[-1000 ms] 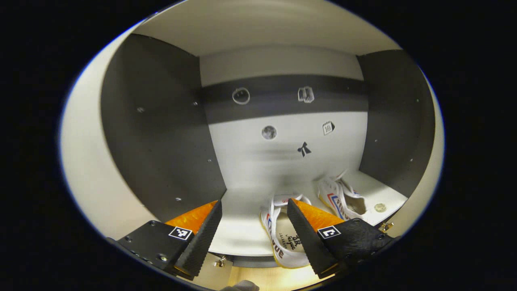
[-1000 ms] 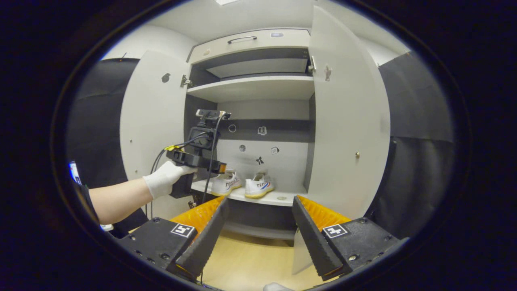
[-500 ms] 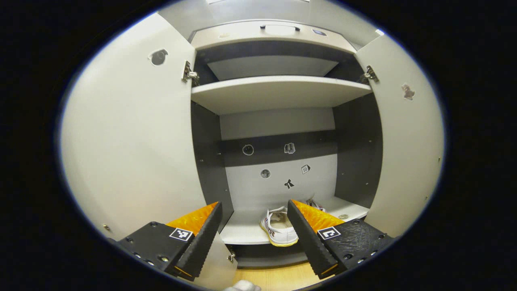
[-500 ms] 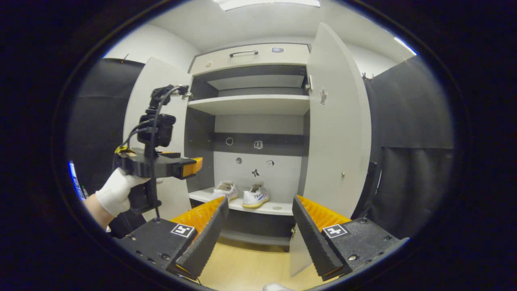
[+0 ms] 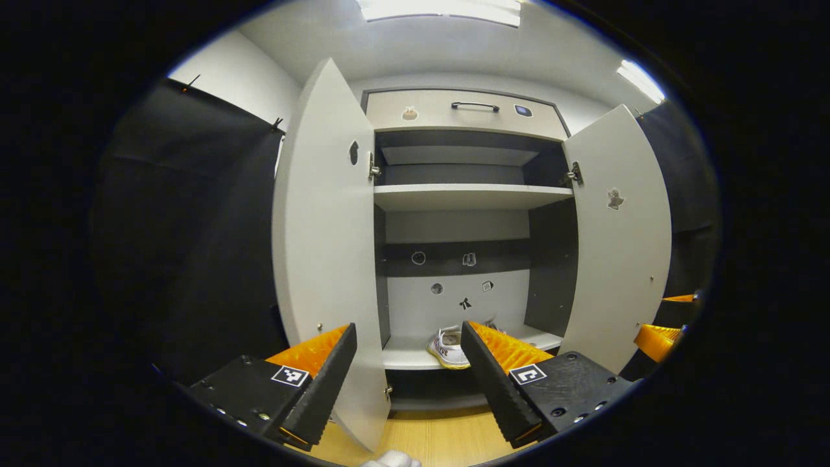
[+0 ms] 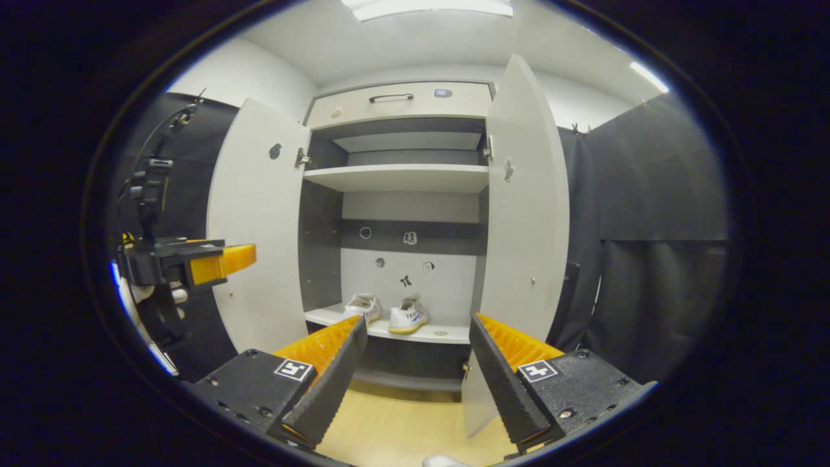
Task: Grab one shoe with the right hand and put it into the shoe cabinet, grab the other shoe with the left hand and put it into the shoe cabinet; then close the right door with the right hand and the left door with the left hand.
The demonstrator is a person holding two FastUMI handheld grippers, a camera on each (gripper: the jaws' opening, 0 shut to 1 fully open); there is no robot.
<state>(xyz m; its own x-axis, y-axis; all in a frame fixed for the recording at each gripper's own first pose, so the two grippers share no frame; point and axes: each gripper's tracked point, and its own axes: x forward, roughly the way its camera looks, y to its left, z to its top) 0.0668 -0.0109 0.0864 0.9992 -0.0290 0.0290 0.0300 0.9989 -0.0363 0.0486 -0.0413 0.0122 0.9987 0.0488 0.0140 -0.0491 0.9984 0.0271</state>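
While both white shoes sit side by side on the shoe cabinet's lower shelf, its left door and right door stand wide open. Left tool gapes, holding nothing; right tool likewise spread and empty, well short of the doors.

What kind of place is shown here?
Probably a staged recording booth, not a home: black cloth walls surround a lone shoe cabinet with both doors open, a pair of white shoes on its shelf, on a bare wood floor.
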